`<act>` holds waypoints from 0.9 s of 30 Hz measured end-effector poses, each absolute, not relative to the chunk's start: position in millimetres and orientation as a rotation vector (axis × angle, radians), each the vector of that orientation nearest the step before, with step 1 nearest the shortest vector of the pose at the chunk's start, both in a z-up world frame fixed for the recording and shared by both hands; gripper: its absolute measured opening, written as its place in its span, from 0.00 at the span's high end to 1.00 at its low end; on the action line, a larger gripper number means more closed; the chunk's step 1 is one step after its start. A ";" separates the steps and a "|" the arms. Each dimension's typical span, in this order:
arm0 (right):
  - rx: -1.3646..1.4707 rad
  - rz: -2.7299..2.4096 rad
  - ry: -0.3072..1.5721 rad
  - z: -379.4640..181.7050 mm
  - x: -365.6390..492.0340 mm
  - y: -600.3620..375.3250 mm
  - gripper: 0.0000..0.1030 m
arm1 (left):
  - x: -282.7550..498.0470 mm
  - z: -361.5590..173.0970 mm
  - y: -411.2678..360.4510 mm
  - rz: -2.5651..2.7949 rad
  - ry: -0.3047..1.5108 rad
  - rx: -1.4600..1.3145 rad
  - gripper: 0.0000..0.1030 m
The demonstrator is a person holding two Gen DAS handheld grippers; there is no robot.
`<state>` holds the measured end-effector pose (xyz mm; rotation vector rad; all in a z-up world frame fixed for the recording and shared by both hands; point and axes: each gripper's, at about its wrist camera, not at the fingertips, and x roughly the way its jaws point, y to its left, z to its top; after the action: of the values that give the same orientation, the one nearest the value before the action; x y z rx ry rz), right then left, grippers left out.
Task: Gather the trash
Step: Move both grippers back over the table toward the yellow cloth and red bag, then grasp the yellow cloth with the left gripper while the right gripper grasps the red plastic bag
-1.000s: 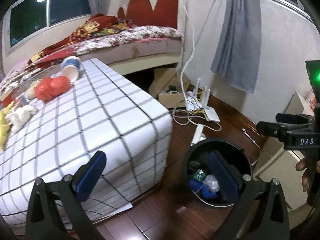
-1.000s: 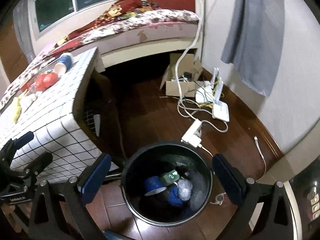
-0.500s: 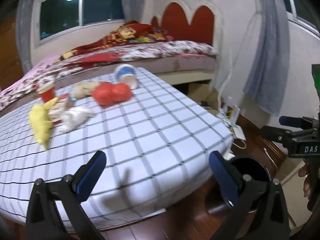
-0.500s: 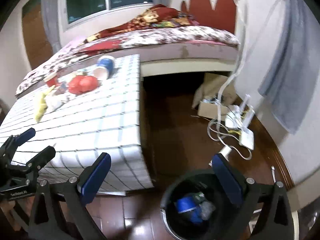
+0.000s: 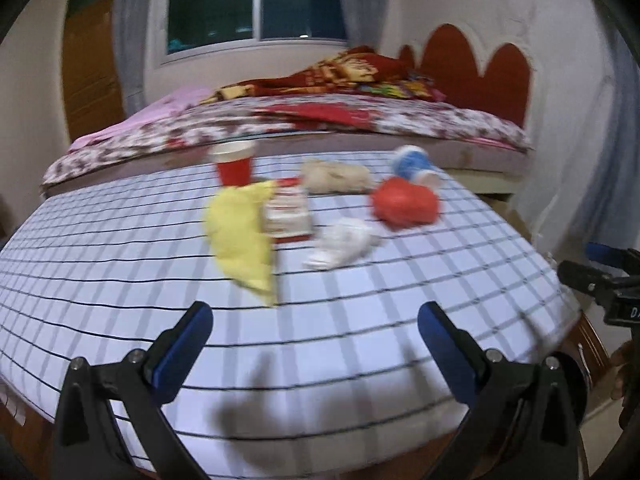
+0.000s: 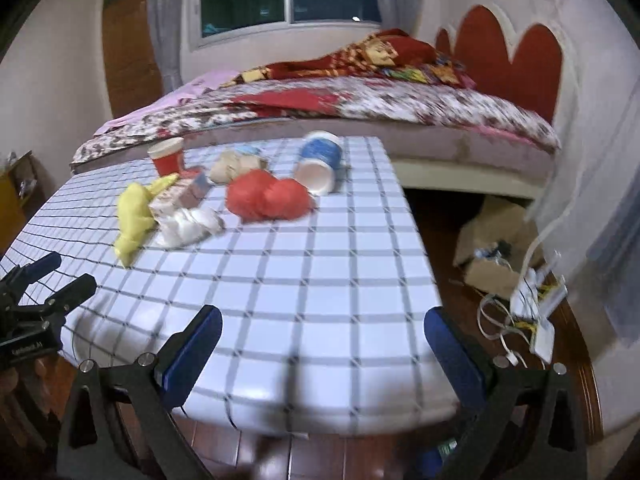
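Trash lies on a checked table (image 5: 360,340) (image 6: 320,280): a yellow wrapper (image 5: 244,232) (image 6: 134,220), a red-and-white carton (image 5: 288,216), crumpled white paper (image 5: 344,240) (image 6: 188,228), a red crumpled bag (image 5: 406,202) (image 6: 268,198), a tan wad (image 5: 336,176) (image 6: 232,166), a blue-and-white cup on its side (image 5: 414,164) (image 6: 320,160) and an upright red cup (image 5: 234,162) (image 6: 168,158). My left gripper (image 5: 316,344) is open and empty over the table's near edge. My right gripper (image 6: 324,348) is open and empty at the table's near right corner.
A bed (image 6: 360,108) with patterned bedding stands behind the table. A cardboard box (image 6: 492,248), cables and a white router (image 6: 540,300) lie on the wooden floor at right. The trash bin's contents (image 6: 440,450) peek in at the bottom edge of the right wrist view.
Both grippers have swung up and left, away from the black bin and toward the table. The trash pile is now centred in both views. Both stay open.
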<state>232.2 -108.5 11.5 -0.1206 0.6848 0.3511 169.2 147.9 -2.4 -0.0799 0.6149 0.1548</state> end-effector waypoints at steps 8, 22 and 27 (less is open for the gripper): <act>-0.143 0.386 0.724 12.0 273.0 -57.0 0.01 | 187.6 -11.4 204.9 0.206 0.627 -0.166 0.01; -0.181 0.517 0.775 -16.2 335.1 28.5 0.08 | 264.6 -35.2 237.3 0.184 0.736 -0.189 0.18; -0.137 0.431 0.766 -15.5 360.5 19.8 0.10 | 277.2 -37.7 240.8 0.166 0.747 -0.197 0.18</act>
<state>360.5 19.8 -15.5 -0.1372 0.7656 0.4310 277.2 240.8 -37.7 -0.1966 0.7474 0.1661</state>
